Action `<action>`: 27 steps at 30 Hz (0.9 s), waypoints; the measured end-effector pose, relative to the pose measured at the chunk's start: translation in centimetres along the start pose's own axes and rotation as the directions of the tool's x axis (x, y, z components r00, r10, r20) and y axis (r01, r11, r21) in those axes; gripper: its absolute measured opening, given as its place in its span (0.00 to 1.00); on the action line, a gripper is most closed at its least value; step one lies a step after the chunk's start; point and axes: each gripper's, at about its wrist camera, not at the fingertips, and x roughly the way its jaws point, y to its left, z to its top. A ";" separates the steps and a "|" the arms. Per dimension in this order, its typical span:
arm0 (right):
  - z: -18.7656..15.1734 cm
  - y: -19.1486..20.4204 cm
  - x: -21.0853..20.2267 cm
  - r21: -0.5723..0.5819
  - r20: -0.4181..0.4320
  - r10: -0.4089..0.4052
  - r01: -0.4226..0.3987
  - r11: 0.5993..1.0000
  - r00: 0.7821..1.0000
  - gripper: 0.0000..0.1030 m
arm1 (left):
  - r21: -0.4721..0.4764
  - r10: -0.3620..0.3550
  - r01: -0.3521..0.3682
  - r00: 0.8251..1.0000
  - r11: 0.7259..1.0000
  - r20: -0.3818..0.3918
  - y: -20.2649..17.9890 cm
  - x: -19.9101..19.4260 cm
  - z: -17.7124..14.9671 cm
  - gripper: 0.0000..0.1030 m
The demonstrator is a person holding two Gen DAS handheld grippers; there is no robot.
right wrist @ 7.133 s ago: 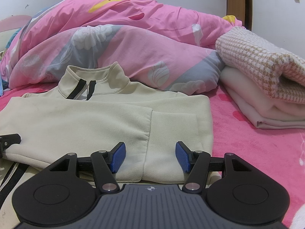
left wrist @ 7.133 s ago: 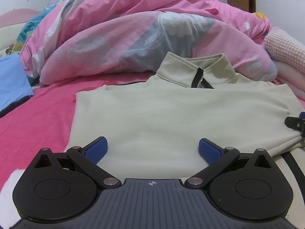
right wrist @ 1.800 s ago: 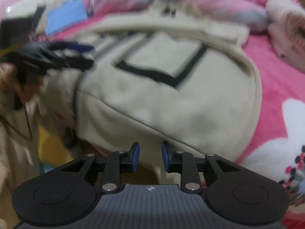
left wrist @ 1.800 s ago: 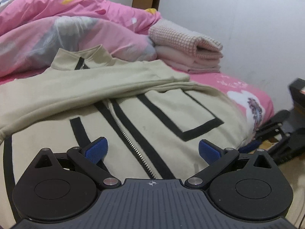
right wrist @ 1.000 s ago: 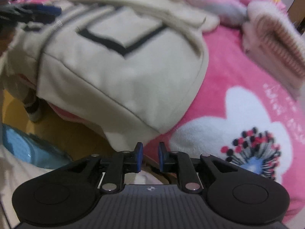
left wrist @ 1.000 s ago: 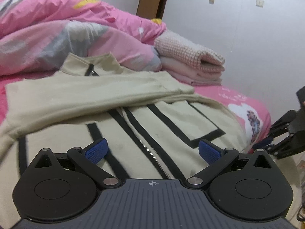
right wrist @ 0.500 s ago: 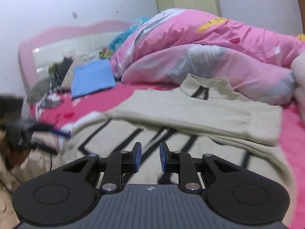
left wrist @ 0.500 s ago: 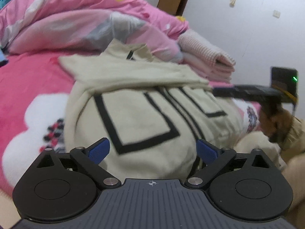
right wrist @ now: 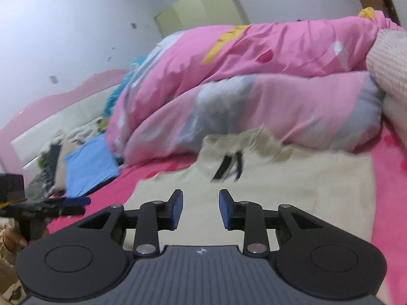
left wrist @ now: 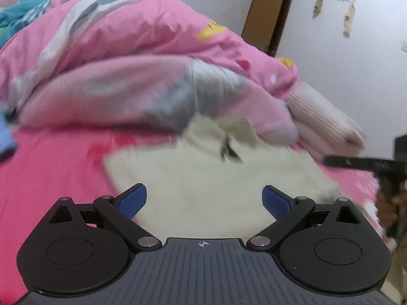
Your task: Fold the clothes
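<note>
Right wrist view shows the cream jacket (right wrist: 292, 185) flat on the pink bed (right wrist: 389, 203), both tongs, left gripper (left wrist: 204, 199) and right gripper (right wrist: 200, 208), open and empty, so smooth gently.

Pink quilt (left wrist: 142, 58) heaped at back of bed w/ pink sheet (left wrist: 56, 167); blue cloth (right wrist: 89, 165) left, folded blankets (left wrist: 323, 124) right.

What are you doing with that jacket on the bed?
A person is folding a cream jacket on a pink bed, with a gripper in each hand. The jacket lies flat, collar toward the pink duvet. The left gripper and the right gripper are both open above it, holding nothing.
</note>
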 end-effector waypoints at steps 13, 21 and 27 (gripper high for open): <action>9.5 -4.0 17.8 -0.112 -0.076 -0.193 0.183 0.977 0.978 0.38 | -0.021 0.054 -0.057 0.992 0.998 -0.117 1.3 20.3 7.9 0.77; 8.5 -4.4 20.5 -0.194 -0.086 -0.268 0.248 0.949 0.960 0.19 | -0.057 0.065 -0.075 0.986 0.996 -0.153 1.4 23.8 7.4 0.38; 7.9 -4.0 19.7 -0.211 -0.086 -0.250 0.228 0.951 0.964 0.05 | -0.027 0.067 -0.071 0.990 0.997 -0.124 0.2 22.2 7.3 0.19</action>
